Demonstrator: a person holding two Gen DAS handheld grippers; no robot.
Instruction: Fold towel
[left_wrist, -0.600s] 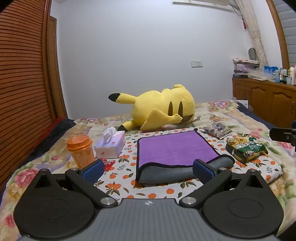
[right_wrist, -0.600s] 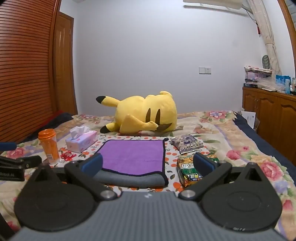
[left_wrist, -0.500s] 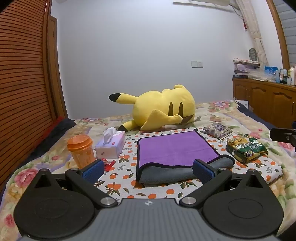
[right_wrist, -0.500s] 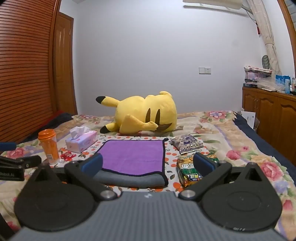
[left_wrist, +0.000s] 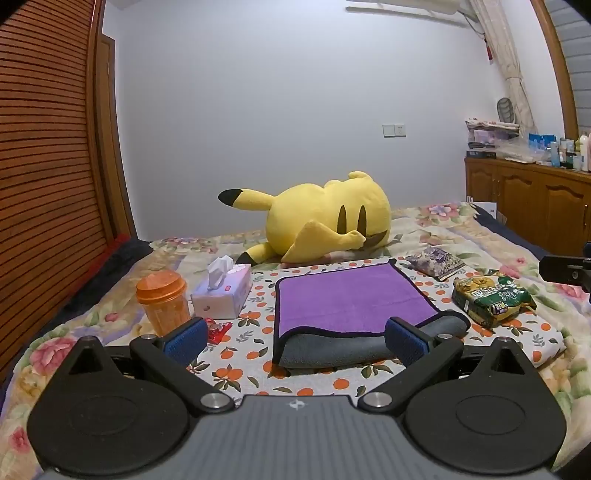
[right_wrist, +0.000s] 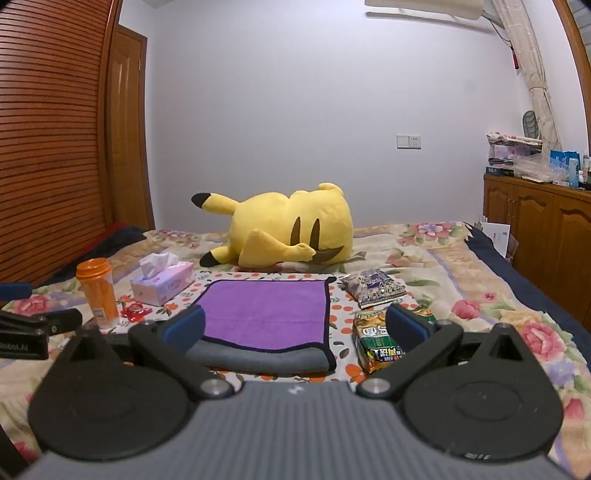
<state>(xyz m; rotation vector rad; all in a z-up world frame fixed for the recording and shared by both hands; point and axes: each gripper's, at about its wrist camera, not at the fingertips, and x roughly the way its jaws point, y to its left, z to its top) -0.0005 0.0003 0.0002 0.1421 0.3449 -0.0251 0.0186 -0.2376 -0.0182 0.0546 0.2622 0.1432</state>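
A purple towel (left_wrist: 347, 299) with a black hem lies flat on the orange-print cloth on the bed, its grey underside rolled up along the near edge. It also shows in the right wrist view (right_wrist: 266, 314). My left gripper (left_wrist: 295, 338) is open and empty, hovering just short of the towel's near edge. My right gripper (right_wrist: 295, 326) is open and empty, also just short of the near edge, with its right finger (right_wrist: 408, 326) in front of a snack bag.
A yellow plush toy (left_wrist: 325, 218) lies behind the towel. An orange cup (left_wrist: 162, 301), a tissue box (left_wrist: 223, 293) and a red wrapper (left_wrist: 216, 326) sit to the left. A green snack bag (left_wrist: 491, 301) and a purple packet (left_wrist: 436, 260) sit to the right. Wooden cabinets (right_wrist: 535, 221) stand at far right.
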